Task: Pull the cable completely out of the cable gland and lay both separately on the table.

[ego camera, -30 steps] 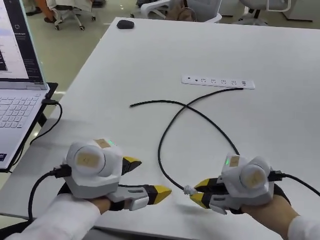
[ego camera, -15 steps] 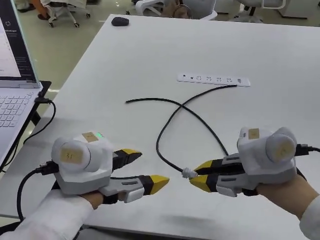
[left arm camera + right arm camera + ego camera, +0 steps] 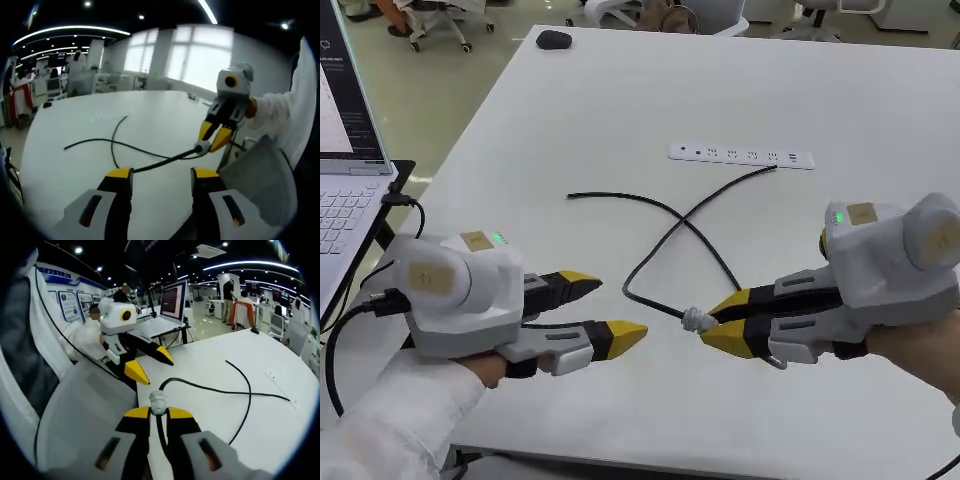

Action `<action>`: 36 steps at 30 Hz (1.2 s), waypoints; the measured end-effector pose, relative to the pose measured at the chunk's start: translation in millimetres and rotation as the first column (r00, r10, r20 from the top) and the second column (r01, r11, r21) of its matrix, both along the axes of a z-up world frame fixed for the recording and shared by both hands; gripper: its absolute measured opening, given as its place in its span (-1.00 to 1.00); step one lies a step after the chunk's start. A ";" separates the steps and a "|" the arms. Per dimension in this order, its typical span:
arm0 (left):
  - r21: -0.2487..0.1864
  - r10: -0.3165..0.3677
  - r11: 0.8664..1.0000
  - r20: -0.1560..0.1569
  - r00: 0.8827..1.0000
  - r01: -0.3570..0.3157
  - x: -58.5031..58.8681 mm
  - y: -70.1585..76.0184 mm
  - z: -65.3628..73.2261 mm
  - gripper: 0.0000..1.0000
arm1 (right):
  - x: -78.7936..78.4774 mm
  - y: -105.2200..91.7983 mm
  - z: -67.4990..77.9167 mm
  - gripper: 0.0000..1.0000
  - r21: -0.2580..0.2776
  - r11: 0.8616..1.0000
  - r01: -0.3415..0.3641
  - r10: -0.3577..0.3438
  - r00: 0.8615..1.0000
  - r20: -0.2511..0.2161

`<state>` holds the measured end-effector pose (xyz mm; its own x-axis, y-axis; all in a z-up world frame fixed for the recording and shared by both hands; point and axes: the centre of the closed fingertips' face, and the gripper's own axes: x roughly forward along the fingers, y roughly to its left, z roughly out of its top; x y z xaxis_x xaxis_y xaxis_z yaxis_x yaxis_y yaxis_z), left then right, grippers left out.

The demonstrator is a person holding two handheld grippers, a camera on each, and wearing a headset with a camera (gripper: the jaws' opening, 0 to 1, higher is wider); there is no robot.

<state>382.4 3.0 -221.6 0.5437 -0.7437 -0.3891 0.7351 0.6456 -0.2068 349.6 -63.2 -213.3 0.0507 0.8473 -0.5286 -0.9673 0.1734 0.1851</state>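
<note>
right gripper (image 3: 721,320), pinching the cable gland (image 3: 695,320), has lifted it; left gripper (image 3: 617,307) stays spread.

Laptop (image 3: 345,205) cut by left edge, cable (image 3: 682,218) end hidden inside right gripper (image 3: 712,322) jaws

White cable gland (image 3: 158,401) on cable (image 3: 215,388), between jaws of right gripper (image 3: 158,413)

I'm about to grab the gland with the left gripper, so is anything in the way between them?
Nothing visible: just bare table between the open left gripper and the white gland held at the right gripper's tips.
</note>
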 end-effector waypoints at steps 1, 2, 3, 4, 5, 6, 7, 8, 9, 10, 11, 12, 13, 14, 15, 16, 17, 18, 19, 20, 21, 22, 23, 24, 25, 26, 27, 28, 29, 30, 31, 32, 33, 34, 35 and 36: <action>-0.005 -0.022 1.000 0.013 1.000 0.022 -1.1 -2.8 3.8 -0.06 | 0.3 -0.4 2.6 -0.83 0.005 1.000 -0.003 0.003 1.000 0.001; -0.009 -0.050 0.999 0.032 0.998 0.050 -2.2 -6.2 8.6 -0.07 | 0.0 -0.4 7.2 -0.83 0.017 1.000 -0.009 0.009 1.000 0.005; -0.009 -0.065 0.998 0.042 0.997 0.065 -2.9 -8.1 11.4 -0.08 | -0.5 -0.4 10.3 -0.83 0.024 1.000 -0.012 0.012 1.000 0.006; -0.009 -0.093 0.996 0.057 0.994 0.094 -4.8 -11.8 14.8 -0.10 | -1.1 -0.2 13.4 -0.83 0.029 0.999 -0.015 0.015 1.000 0.009; -0.012 -0.132 0.991 0.076 0.988 0.133 -7.7 -16.9 19.8 -0.13 | -1.5 -0.3 17.6 -0.83 0.035 0.999 -0.021 0.020 1.000 0.017; -0.016 -0.153 0.988 0.087 0.984 0.154 -9.3 -20.2 23.3 -0.15 | -2.3 -0.2 20.6 -0.83 0.039 0.999 -0.026 0.026 0.999 0.020; -0.029 -0.177 0.983 0.102 0.979 0.181 -11.0 -25.1 29.0 -0.15 | -3.8 0.4 25.7 -0.83 0.048 0.998 -0.033 0.032 0.999 0.026; -0.042 -0.191 0.980 0.109 0.975 0.197 -12.1 -28.2 32.6 -0.17 | -4.9 1.1 29.2 -0.83 0.056 0.998 -0.040 0.038 0.999 0.030; -0.057 -0.206 0.975 0.114 0.972 0.213 -13.5 -31.4 36.3 -0.17 | -6.0 1.9 33.0 -0.83 0.066 0.997 -0.044 0.042 0.999 0.033; -0.076 -0.230 0.968 0.120 0.966 0.240 -15.7 -35.7 41.0 -0.18 | -9.2 3.1 38.8 -0.83 0.081 0.995 -0.058 0.056 0.998 0.035; -0.086 -0.242 0.964 0.123 0.962 0.254 -16.8 -38.0 43.8 -0.20 | -10.3 4.0 42.6 -0.83 0.090 0.994 -0.064 0.061 0.997 0.043; -0.093 -0.255 0.959 0.131 0.958 0.268 -17.6 -40.6 47.4 -0.22 | -12.7 4.6 46.2 -0.83 0.092 0.993 -0.075 0.071 0.996 0.051; -0.095 -0.263 0.956 0.134 0.955 0.277 -18.4 -42.3 49.2 -0.22 | -14.0 5.1 48.0 -0.83 0.092 0.992 -0.081 0.076 0.995 0.057; -0.099 -0.278 0.951 0.141 0.950 0.293 -19.7 -44.9 51.1 -0.23 | -15.0 5.9 50.9 -0.83 0.096 0.992 -0.085 0.079 0.995 0.064; -0.098 -0.286 0.949 0.143 0.948 0.301 -20.4 -46.1 51.7 -0.23 | -16.1 6.3 52.9 -0.83 0.100 0.991 -0.090 0.084 0.994 0.066; -0.095 -0.297 0.945 0.143 0.944 0.312 -21.3 -47.9 51.9 -0.23 | -17.9 7.2 56.5 -0.83 0.110 0.989 -0.099 0.092 0.994 0.067; -0.093 -0.303 0.943 0.144 0.942 0.318 -21.8 -48.7 52.1 -0.24 | -18.5 7.6 58.8 -0.83 0.116 0.988 -0.102 0.094 0.993 0.070; -0.089 -0.311 0.941 0.147 0.939 0.326 -22.7 -50.1 52.6 -0.24 | -19.6 8.3 62.5 -0.83 0.121 0.987 -0.106 0.097 0.992 0.078; -0.088 -0.316 0.940 0.148 0.937 0.331 -23.1 -50.7 53.1 -0.25 | -20.2 8.5 64.8 -0.83 0.122 0.986 -0.111 0.101 0.991 0.085; -0.092 -0.321 0.937 0.150 0.935 0.337 -24.1 -51.8 54.8 -0.26 | -20.9 8.6 67.9 -0.83 0.122 0.985 -0.119 0.107 0.989 0.098; -0.094 -0.324 0.936 0.151 0.934 0.340 -24.6 -52.3 55.6 -0.26 | -21.2 8.5 69.0 -0.83 0.123 0.985 -0.120 0.108 0.989 0.100; -0.102 -0.333 0.931 0.154 0.930 0.350 -26.3 -53.7 58.2 -0.27 | -21.8 8.4 72.2 -0.83 0.127 0.984 -0.124 0.112 0.988 0.104; -0.109 -0.340 0.927 0.160 0.927 0.359 -27.8 -55.1 61.2 -0.28 | -22.1 8.3 74.4 -0.83 0.131 0.983 -0.128 0.114 0.988 0.108; -0.112 -0.343 0.925 0.163 0.925 0.362 -28.3 -55.6 62.9 -0.29 | -22.4 8.3 76.5 -0.83 0.133 0.982 -0.131 0.117 0.987 0.114; -0.113 -0.345 0.924 0.165 0.924 0.365 -28.8 -56.2 64.2 -0.30 | -23.5 8.3 79.7 -0.83 0.134 0.981 -0.138 0.122 0.985 0.121; -0.114 -0.352 0.921 0.169 0.921 0.373 -30.0 -57.3 66.5 -0.32 | -25.0 8.4 83.2 -0.83 0.135 0.980 -0.148 0.130 0.983 0.132; -0.115 -0.357 0.919 0.171 0.918 0.378 -30.7 -58.1 67.9 -0.33 | -26.0 8.5 85.6 -0.83 0.136 0.978 -0.156 0.137 0.980 0.141; -0.115 -0.365 0.915 0.176 0.914 0.387 -32.1 -59.5 70.1 -0.34 | -26.8 8.6 88.2 -0.83 0.138 0.977 -0.163 0.142 0.978 0.150; -0.115 -0.370 0.913 0.180 0.912 0.393 -32.7 -60.5 71.3 -0.35 | -28.2 8.6 91.9 -0.83 0.143 0.975 -0.172 0.149 0.976 0.157; -0.115 -0.373 0.911 0.183 0.910 0.397 -33.3 -61.2 72.5 -0.36 | -28.9 8.6 94.8 -0.83 0.146 0.973 -0.177 0.153 0.975 0.162; -0.116 -0.377 0.908 0.186 0.907 0.401 -33.9 -62.1 73.8 -0.37 | -29.5 8.6 96.7 -0.82 0.147 0.972 -0.185 0.159 0.972 0.170; -0.121 -0.384 0.904 0.189 0.904 0.409 -34.9 -63.3 76.0 -0.37 | -30.2 8.6 98.2 -0.82 0.147 0.970 -0.191 0.165 0.970 0.177; -0.123 -0.385 0.903 0.192 0.903 0.412 -35.2 -64.0 77.5 -0.37 | -30.9 8.5 99.4 -0.82 0.145 0.970 -0.197 0.169 0.969 0.181; -0.127 -0.388 0.900 0.197 0.900 0.416 -35.7 -64.8 79.7 -0.38 | -32.4 8.4 101.7 -0.82 0.143 0.968 -0.207 0.178 0.965 0.194; -0.128 -0.391 0.899 0.199 0.899 0.420 -36.1 -65.3 81.0 -0.39 | -33.3 8.4 103.7 -0.82 0.141 0.967 -0.211 0.181 0.963 0.199; -0.127 -0.396 0.896 0.201 0.896 0.425 -36.9 -66.0 82.1 -0.42 | -33.5 8.3 104.8 -0.82 0.139 0.967 -0.212 0.182 0.963 0.200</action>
<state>345.5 -63.0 -139.5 0.2217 -0.9594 -0.1743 0.9596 0.2464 -0.1355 316.1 -54.9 -108.5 -0.0414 0.9222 -0.3845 -0.9991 -0.0408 0.0098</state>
